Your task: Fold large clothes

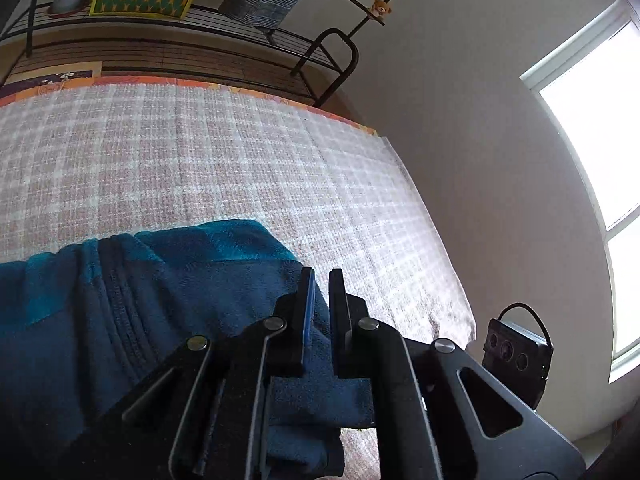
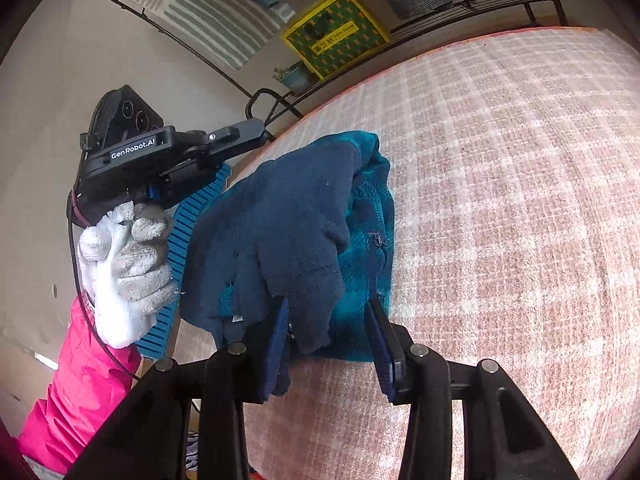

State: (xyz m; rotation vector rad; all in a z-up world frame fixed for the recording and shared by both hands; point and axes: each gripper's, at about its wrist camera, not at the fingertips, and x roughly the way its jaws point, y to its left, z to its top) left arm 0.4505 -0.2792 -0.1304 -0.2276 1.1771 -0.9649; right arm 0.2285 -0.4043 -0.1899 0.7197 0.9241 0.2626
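Left gripper [image 1: 319, 280] is closed on the dark blue fleece garment [image 1: 168, 300]; right gripper [image 2: 328, 308] stands part-open (garment between its fingers, unpressed) over the pink checked blanket [image 2: 500, 200].

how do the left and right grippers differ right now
The left gripper has its jaws nearly together, with a thin bit of the blue fleece garment between the fingers; the right gripper stands clearly parted, its pads not pressing the fleece. In the right wrist view the left one is raised beside the pile, while the right one sits low at the garment's near edge. Both are black with blue ribbed pads.
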